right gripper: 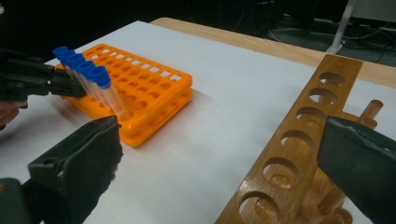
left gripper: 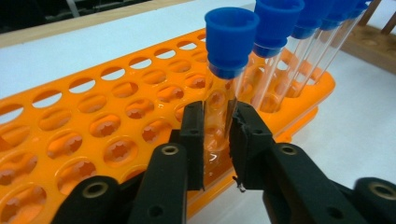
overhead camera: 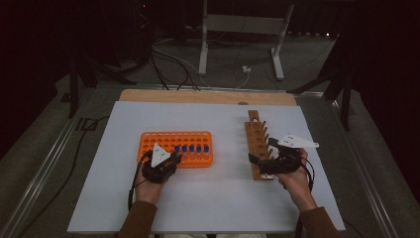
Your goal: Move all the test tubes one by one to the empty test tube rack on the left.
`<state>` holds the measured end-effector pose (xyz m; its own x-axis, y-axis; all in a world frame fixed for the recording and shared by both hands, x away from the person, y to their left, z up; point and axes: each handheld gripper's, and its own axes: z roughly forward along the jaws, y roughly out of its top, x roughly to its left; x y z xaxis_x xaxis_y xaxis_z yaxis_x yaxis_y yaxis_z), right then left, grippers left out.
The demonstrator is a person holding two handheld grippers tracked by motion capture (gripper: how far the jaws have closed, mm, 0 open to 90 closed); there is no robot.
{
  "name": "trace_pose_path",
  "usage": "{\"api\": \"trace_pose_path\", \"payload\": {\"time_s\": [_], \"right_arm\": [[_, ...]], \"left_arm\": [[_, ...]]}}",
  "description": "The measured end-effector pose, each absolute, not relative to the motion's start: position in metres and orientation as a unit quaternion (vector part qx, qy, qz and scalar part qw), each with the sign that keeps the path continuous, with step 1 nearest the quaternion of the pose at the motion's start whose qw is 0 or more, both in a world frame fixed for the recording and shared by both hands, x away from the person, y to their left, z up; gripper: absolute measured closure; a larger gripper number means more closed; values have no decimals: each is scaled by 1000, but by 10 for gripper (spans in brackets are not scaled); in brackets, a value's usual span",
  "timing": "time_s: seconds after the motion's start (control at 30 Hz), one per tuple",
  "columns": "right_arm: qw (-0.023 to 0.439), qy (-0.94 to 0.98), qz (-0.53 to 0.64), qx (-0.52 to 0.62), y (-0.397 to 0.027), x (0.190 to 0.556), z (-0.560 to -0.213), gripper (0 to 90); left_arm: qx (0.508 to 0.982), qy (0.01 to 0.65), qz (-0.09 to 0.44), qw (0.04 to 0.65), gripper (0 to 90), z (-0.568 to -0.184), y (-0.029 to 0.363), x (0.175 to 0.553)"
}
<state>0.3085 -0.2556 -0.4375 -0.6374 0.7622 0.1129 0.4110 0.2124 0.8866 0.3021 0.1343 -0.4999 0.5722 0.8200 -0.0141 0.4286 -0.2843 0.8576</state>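
An orange tube rack lies left of centre on the white table, with a row of blue-capped clear test tubes along its near side. My left gripper is at the rack's near left end, jaws closed against the glass of the endmost tube, which stands upright in its hole. That gripper appears again beside the tube row. My right gripper is open wide with nothing gripped, beside the near end of a wooden peg rack. From above, the right gripper sits against that wooden rack.
The orange rack has many vacant holes behind the tube row. The wooden rack's holes are vacant too. White table runs bare toward the near edge. A wooden board edge and a metal stand lie beyond.
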Motion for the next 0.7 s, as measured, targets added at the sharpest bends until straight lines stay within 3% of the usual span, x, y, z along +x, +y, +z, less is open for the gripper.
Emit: {"api": "trace_pose_path", "payload": {"time_s": [0.43,0.7], "right_arm": [[198,745,514,377,-262,292,-441,1],[213,736,520,377,-265,280,-447,1]], "left_arm": [[716,415,249,503,345,-462,173,278],[686,424,286,517,170,-452,201,259]]}}
